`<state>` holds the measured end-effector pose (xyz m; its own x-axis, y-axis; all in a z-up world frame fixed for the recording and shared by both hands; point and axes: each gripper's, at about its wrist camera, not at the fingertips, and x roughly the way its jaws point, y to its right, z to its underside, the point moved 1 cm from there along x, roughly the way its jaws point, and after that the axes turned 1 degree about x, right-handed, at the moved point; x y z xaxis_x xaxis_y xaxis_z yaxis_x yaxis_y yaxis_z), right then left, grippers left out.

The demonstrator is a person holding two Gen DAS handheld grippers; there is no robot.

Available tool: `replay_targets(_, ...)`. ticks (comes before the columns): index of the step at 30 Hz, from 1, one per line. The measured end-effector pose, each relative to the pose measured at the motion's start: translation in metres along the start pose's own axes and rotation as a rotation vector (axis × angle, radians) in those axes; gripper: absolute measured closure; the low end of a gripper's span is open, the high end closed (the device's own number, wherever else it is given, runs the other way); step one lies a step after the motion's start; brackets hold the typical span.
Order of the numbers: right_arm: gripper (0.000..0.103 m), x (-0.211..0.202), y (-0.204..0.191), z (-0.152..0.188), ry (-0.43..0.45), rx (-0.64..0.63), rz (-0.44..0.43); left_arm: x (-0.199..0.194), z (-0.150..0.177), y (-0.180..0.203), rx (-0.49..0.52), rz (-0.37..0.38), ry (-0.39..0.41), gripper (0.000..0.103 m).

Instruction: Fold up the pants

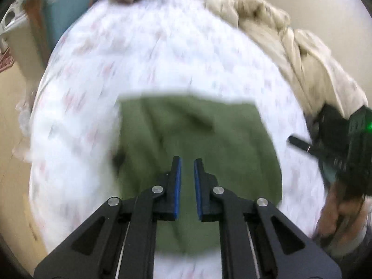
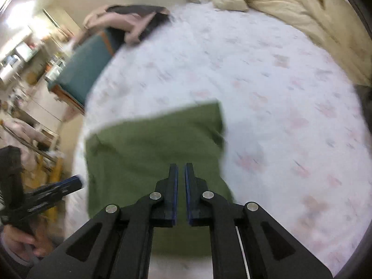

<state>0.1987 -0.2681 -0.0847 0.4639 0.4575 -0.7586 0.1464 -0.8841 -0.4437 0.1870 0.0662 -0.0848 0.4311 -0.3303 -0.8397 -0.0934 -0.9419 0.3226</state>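
The green pants [image 1: 186, 137] lie folded into a compact rectangle on the white flowered bed sheet [image 1: 139, 58]. They also show in the right wrist view [image 2: 151, 148]. My left gripper [image 1: 187, 162] hovers above the near part of the pants, its jaws a narrow gap apart and empty. My right gripper [image 2: 181, 166] hovers above the pants' near right part, its jaws nearly together with nothing between them. Each gripper shows in the other's view: the right one at the right edge [image 1: 300, 143], the left one at lower left [image 2: 69, 182]. Both views are motion-blurred.
A crumpled cream duvet [image 1: 290, 41] lies along the far right of the bed [image 2: 302, 7]. Pink and dark clothes [image 2: 130, 21] lie at the bed's far left corner. A teal chair [image 2: 86, 69] stands beside the bed. Cluttered furniture fills the room at left.
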Motion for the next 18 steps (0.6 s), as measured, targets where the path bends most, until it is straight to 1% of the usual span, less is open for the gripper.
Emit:
replay_targets(1,0.095,0.019,-0.002,-0.008,-0.032,0.000,-0.015,0.011,-0.006,-0.003,-0.028,-0.009,0.013,0.095)
replay_targets(2,0.095,0.036,-0.005,-0.009,-0.072,-0.004,-0.014,0.019,-0.011,-0.008,-0.050,-0.001,0.018,0.095)
replay_targets(3,0.095,0.059,-0.003,-0.012,-0.134,-0.011,-0.021,0.033,-0.014,-0.009,-0.050,-0.017,0.012,0.096)
replay_targets(4,0.098,0.074,-0.002,-0.014,-0.154,-0.016,-0.009,0.047,-0.013,-0.015,-0.059,-0.039,-0.018,0.096)
replay_targets(5,0.103,0.084,0.003,-0.016,-0.165,-0.021,0.021,0.061,-0.014,-0.014,-0.082,-0.041,-0.046,0.098)
replay_targets(6,0.103,0.090,0.010,-0.019,-0.166,-0.013,0.065,0.068,-0.015,-0.019,-0.102,-0.051,-0.073,0.102)
replay_targets(7,0.103,0.089,0.023,-0.022,-0.152,0.014,0.128,0.069,-0.012,-0.027,-0.101,-0.075,-0.088,0.102)
replay_targets(8,0.103,0.083,0.038,-0.022,-0.136,0.050,0.148,0.066,-0.010,-0.037,-0.106,-0.107,-0.089,0.102)
replay_targets(9,0.095,0.075,0.048,-0.019,-0.127,0.081,0.138,0.067,-0.007,-0.035,-0.118,-0.142,-0.087,0.102)
replay_targets(10,0.095,0.066,0.060,-0.018,-0.118,0.118,0.111,0.060,-0.003,-0.041,-0.135,-0.145,-0.091,0.102)
replay_targets(11,0.095,0.059,0.064,-0.017,-0.109,0.136,0.074,0.053,0.001,-0.052,-0.173,-0.116,-0.100,0.102)
replay_targets(12,0.093,0.051,0.069,-0.014,-0.106,0.149,0.030,0.048,0.004,-0.057,-0.195,-0.098,-0.102,0.097)
replay_targets(13,0.090,0.043,0.071,-0.010,-0.102,0.157,0.012,0.041,0.006,-0.062,-0.213,-0.111,-0.101,0.089)
replay_targets(14,0.076,0.038,0.072,-0.008,-0.089,0.162,0.003,0.036,0.005,-0.063,-0.237,-0.123,-0.086,0.060)
replay_targets(15,0.041,0.031,0.074,-0.001,-0.075,0.169,-0.027,0.028,0.009,-0.066,-0.263,-0.116,-0.053,0.025)
replay_targets(16,0.024,0.029,0.074,0.003,-0.072,0.177,-0.051,0.020,0.012,-0.063,-0.285,-0.095,-0.006,0.012)
replay_targets(17,0.013,0.026,0.077,0.007,-0.058,0.194,-0.074,0.016,0.017,-0.063,-0.293,-0.081,0.020,0.001)
replay_targets(18,0.013,0.030,0.075,0.011,-0.060,0.204,-0.085,0.017,0.017,-0.061,-0.293,-0.071,0.023,0.001)
